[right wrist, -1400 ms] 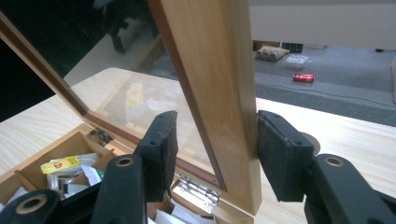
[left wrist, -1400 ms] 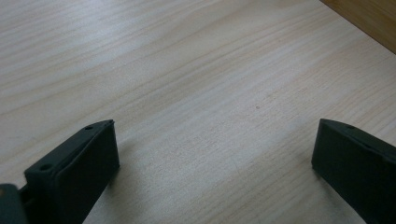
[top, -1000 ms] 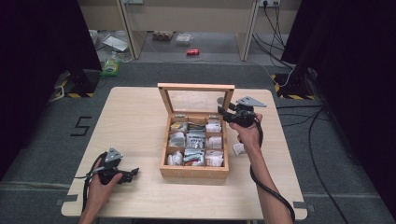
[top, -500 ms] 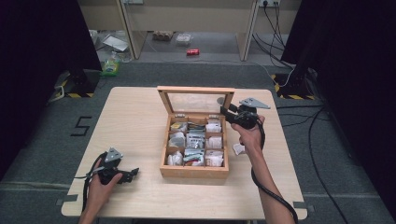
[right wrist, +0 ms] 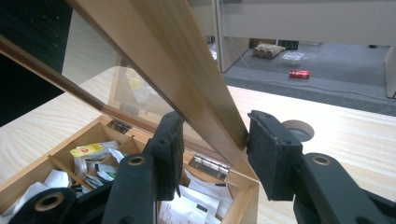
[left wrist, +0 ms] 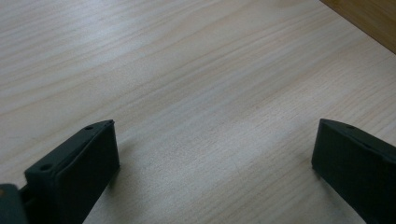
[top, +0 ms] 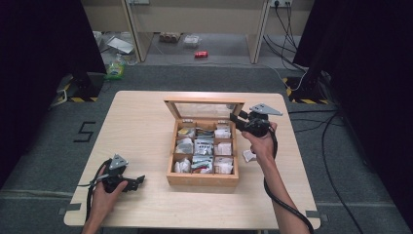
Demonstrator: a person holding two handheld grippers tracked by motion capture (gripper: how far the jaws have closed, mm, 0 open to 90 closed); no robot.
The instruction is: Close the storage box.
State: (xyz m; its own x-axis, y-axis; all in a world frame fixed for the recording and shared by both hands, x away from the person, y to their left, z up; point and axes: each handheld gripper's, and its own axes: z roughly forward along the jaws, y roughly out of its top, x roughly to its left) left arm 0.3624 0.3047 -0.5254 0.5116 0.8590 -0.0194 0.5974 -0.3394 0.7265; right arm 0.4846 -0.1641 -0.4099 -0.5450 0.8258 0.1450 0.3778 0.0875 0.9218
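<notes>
From the high view, a wooden box (top: 203, 158) sits near the middle of the table (top: 146, 122), its glass-paned lid (top: 204, 108) standing up along the far side. The compartments hold small packets (top: 204, 146), mostly white. The right gripper (top: 235, 118) is at the lid's right end, held by the right hand (top: 260, 139); a small white packet (top: 249, 155) lies on the table just right of the box. The left gripper (top: 138, 181) rests near the table's front left corner in the left hand (top: 104, 187), well apart from the box.

In the left gripper view, the left gripper (left wrist: 215, 154) has its jaws spread wide over bare table, nothing between them. A corner of the box (left wrist: 369, 18) shows at the top right.

In the right gripper view, the right gripper (right wrist: 215, 149) straddles the lid's (right wrist: 187, 79) wooden side rail. The jaws look parted; the right pad seems to touch the rail's edge, though a firm grip cannot be told from here. Below are the hinge (right wrist: 208, 164) and the packets (right wrist: 88, 163).
</notes>
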